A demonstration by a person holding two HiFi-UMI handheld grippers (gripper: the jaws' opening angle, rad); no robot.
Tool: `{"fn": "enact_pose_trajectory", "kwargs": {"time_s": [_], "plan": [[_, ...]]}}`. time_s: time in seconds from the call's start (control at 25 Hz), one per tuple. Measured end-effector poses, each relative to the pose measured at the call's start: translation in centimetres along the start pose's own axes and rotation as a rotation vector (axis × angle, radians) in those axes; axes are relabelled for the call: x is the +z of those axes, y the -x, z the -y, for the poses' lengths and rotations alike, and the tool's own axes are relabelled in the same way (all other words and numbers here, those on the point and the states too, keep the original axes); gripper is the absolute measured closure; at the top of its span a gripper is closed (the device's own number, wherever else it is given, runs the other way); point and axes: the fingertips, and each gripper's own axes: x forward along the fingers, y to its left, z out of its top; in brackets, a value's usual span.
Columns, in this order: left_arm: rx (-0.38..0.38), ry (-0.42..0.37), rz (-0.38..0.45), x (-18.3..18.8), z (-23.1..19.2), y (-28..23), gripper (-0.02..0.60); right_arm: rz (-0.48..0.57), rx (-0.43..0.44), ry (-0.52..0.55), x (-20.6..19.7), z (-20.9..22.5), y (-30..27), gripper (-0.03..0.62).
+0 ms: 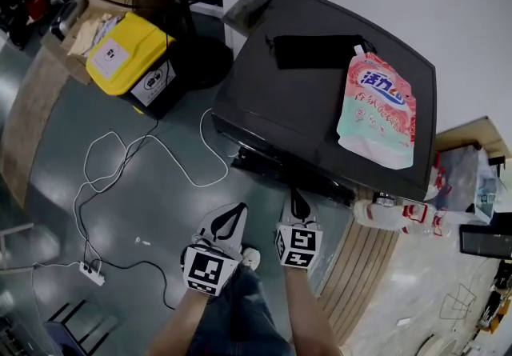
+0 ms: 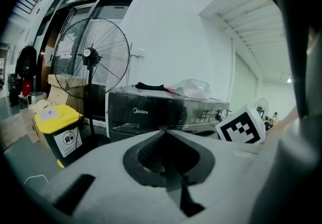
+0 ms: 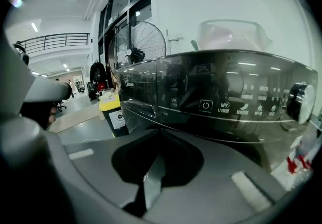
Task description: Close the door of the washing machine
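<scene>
Head view, from above: dark washer (image 1: 264, 98) against a white wall. On its top, a black cloth (image 1: 316, 50) near the back and a pink-and-green pouch (image 1: 376, 110) lying flat at the right, spout just beside the cloth's end. Below the top's front edge, a dark part jutting forward; door not clearly readable as open or shut in any view.

Left gripper (image 1: 237, 212) and right gripper (image 1: 298, 204) side by side before the washer front, both aimed at it, neither touching it. Both closed, tips meeting, nothing between the jaws.

Right gripper view: control panel close ahead, knob (image 3: 299, 102) at its right end.

Left of the washer: yellow-lidded bin (image 1: 132, 58), fan (image 2: 90, 59) behind it, white cable (image 1: 160, 146) looping over the grey floor to a power strip (image 1: 92, 272). Right of the washer: bottles (image 1: 392, 214) on the floor.
</scene>
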Motion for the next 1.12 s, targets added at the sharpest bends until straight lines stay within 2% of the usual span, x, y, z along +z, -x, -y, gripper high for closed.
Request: {"fn": "enact_pose_trajectory", "kwargs": {"time_s": [0.24, 0.6, 1.12], "plan": [[0.002, -0.040, 0.052, 2.8, 0.8, 0.9, 0.577, 0.094, -0.028, -0.013, 3.1, 0.7, 3.9, 0.582], [0.002, -0.130, 0.167, 9.3, 3.1, 2.9, 0.577, 0.258, -0.104, -0.010, 9.4, 3.2, 12.1, 0.582], [-0.063, -0.257, 0.348, 18.7, 8.3, 6.6, 0.577, 0.507, -0.191, 0.000, 16.5, 4.7, 24.8, 0.582]]}}
